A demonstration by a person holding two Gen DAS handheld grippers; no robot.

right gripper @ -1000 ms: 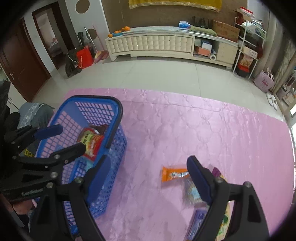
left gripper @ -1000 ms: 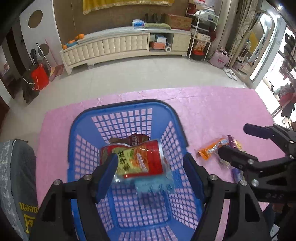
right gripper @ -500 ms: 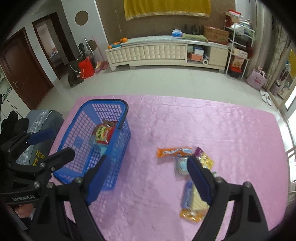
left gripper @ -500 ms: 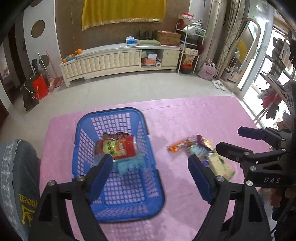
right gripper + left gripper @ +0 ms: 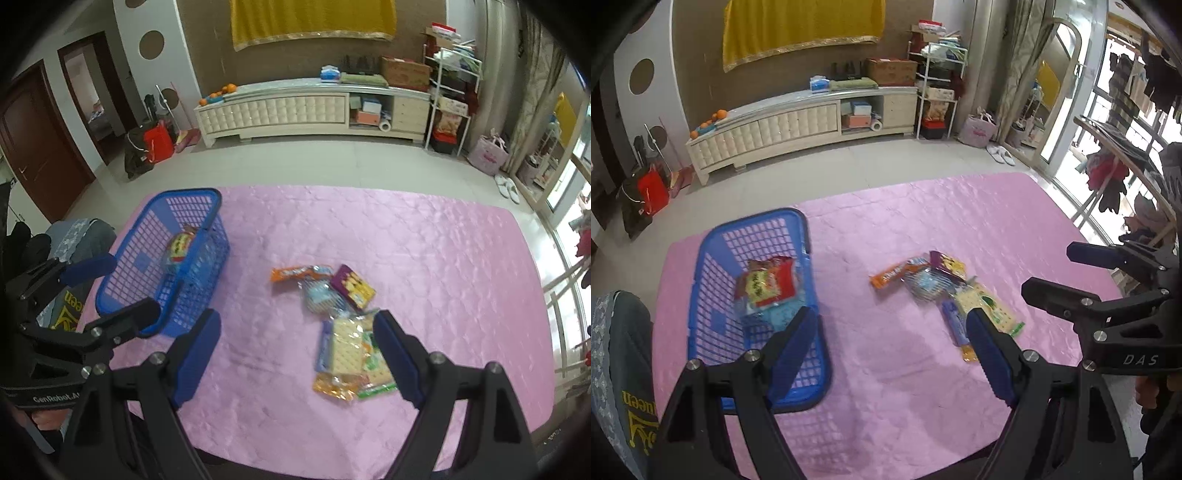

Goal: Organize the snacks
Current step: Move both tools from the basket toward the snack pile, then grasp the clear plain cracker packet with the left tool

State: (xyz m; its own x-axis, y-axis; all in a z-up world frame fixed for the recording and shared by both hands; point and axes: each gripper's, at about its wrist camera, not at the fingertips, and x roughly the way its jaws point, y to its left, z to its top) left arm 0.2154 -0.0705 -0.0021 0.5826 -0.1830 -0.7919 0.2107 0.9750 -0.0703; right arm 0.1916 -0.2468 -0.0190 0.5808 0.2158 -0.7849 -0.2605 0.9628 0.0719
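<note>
Left claw (image 5: 892, 350): released, jaws spread wide, nothing between them. It hangs over the pink worktop (image 5: 997, 229), with its left finger above the near right corner of the blue basket (image 5: 753, 229) and its right finger just beside the near end of the loose snack pile.

Right claw (image 5: 297, 354): likewise released and carrying nothing. Its right finger sits at the edge of the cracker packet (image 5: 349, 352); its left finger hangs over bare cloth just right of the basket's near corner.

Basket contents: a red and yellow snack bag (image 5: 766, 282) lies flat on the basket floor toward the far half, with a pale blue packet (image 5: 775, 314) directly nearer, partly under it.

Loose snacks — all on the worktop, right of the basket and apart from it:
- orange wrapper (image 5: 290, 273), farthest left of the group;
- purple packet (image 5: 352, 286), tilted, at the far right;
- clear blue bag (image 5: 319, 295) between those two, touching both;
- cracker packet nearer, overlapping a slim blue packet (image 5: 325, 345) on its left and an orange bag (image 5: 334, 386) at its near end.

Far side of room — a long white cabinet (image 5: 310, 107) against the wall.
</note>
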